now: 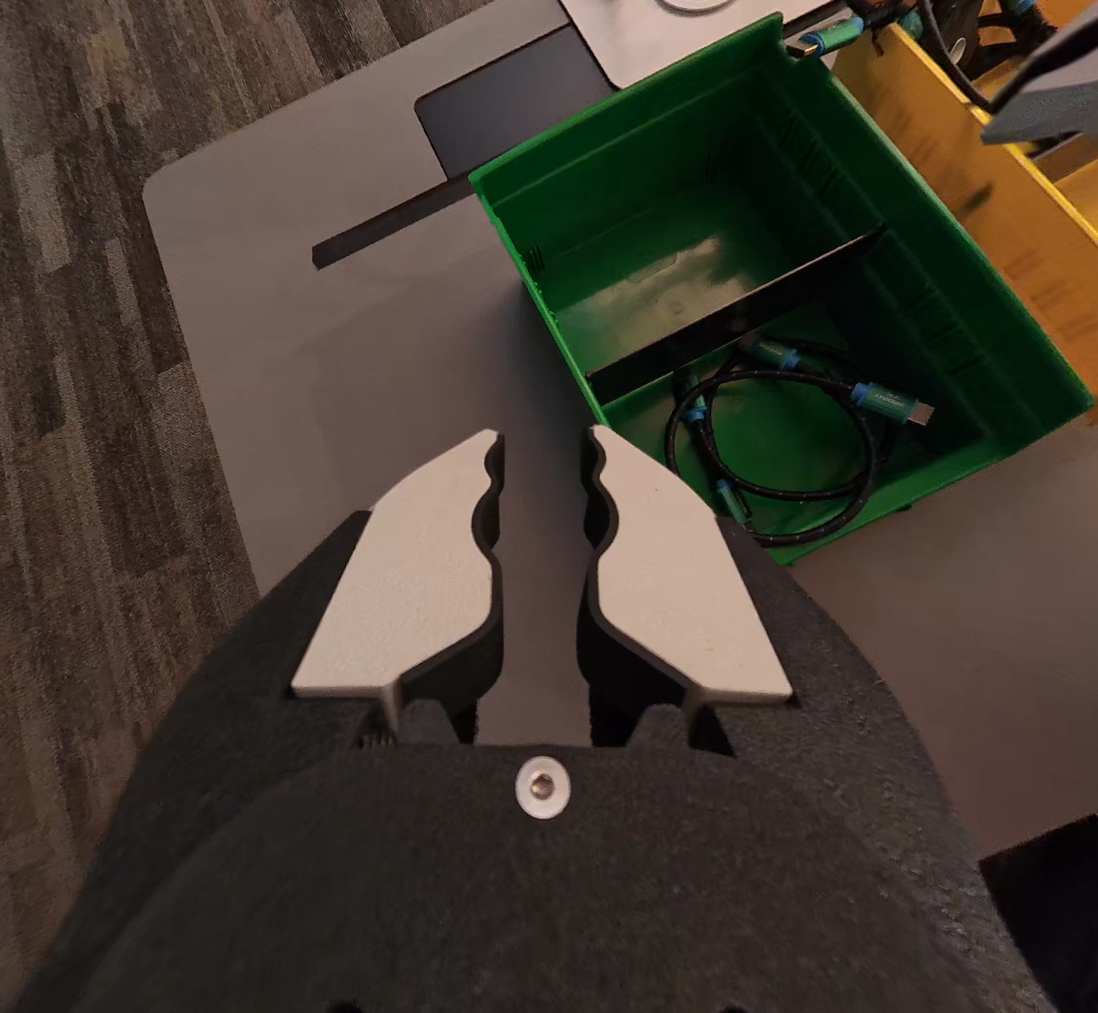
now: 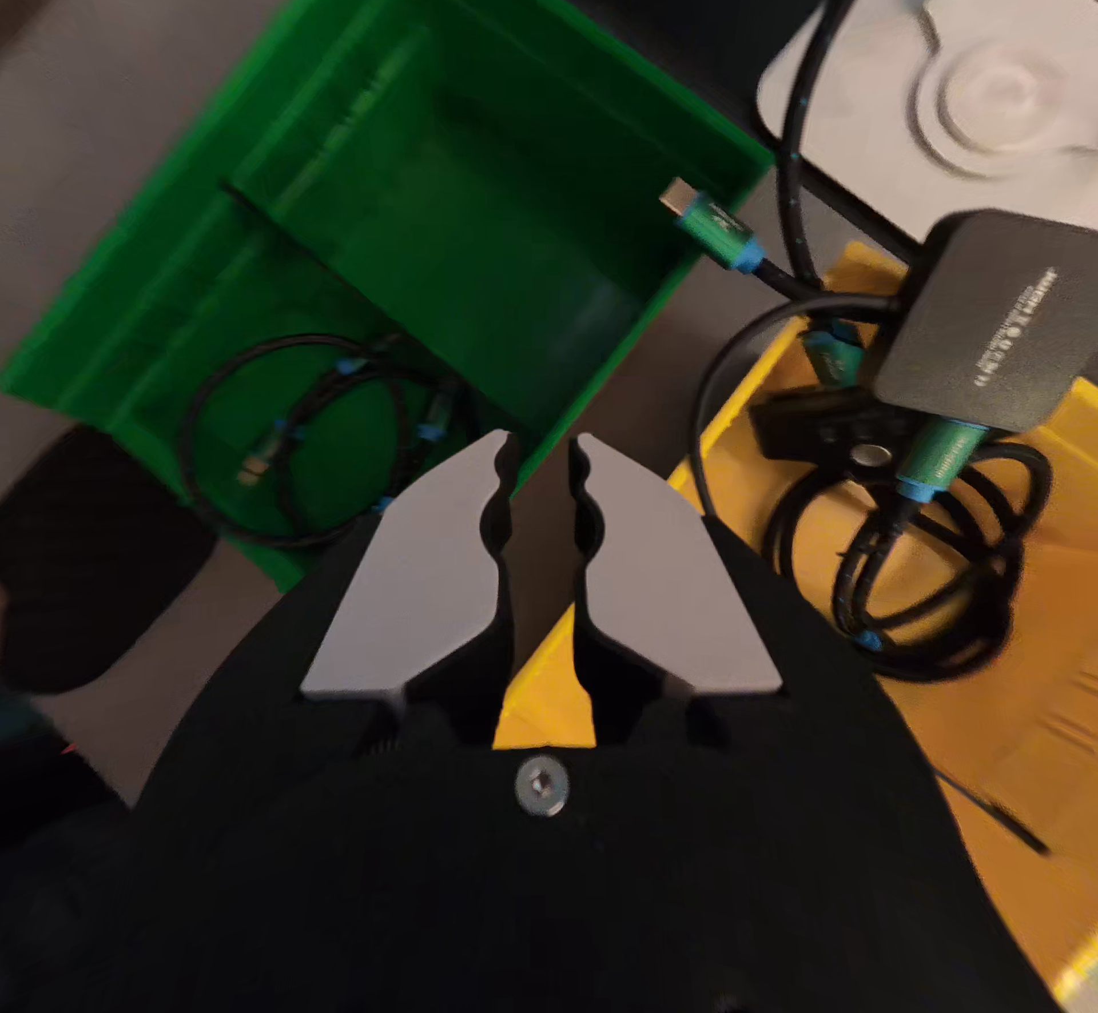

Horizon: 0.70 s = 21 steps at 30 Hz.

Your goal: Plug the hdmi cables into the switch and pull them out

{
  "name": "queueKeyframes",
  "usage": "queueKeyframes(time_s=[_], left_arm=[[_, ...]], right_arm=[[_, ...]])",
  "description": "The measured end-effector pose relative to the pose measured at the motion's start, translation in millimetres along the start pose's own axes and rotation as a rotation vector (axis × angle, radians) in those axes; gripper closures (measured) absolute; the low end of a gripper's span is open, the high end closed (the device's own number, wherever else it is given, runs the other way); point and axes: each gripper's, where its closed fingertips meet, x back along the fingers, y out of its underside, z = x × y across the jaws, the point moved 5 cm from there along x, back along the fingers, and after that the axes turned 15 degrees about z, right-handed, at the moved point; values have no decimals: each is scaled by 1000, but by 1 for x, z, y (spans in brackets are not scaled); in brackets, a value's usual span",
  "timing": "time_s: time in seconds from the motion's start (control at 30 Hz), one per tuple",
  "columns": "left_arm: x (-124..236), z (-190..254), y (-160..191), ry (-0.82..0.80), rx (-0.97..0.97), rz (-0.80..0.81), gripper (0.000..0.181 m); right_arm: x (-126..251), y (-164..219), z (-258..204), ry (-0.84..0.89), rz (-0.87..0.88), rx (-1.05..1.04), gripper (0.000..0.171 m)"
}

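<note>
Grippers left [image 1: 540, 438] and right [image 2: 542, 441] both narrowly parted, empty; we judge braided HDMI cable [image 2: 710, 224] light, floppy, so grab rigid green plug shell

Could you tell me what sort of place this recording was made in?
Probably an office or lab workstation: a grey desk on carpet, a monitor stand, and a green bin and yellow bin holding HDMI cables and a switch.
</note>
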Motion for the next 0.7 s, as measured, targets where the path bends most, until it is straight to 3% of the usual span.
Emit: queueKeyframes(time_s=[0.17, 0.37, 0.7], left_arm=[[6, 3, -3, 39, 1, 38, 158], [12, 10, -6, 66, -31, 60, 158], [19, 14, -7, 100, -48, 88, 160]], right_arm=[[-26, 7, 2, 89, -163, -20, 143], [-58, 15, 10, 218, -311, -72, 143], [-96, 27, 20, 317, -440, -263, 160]])
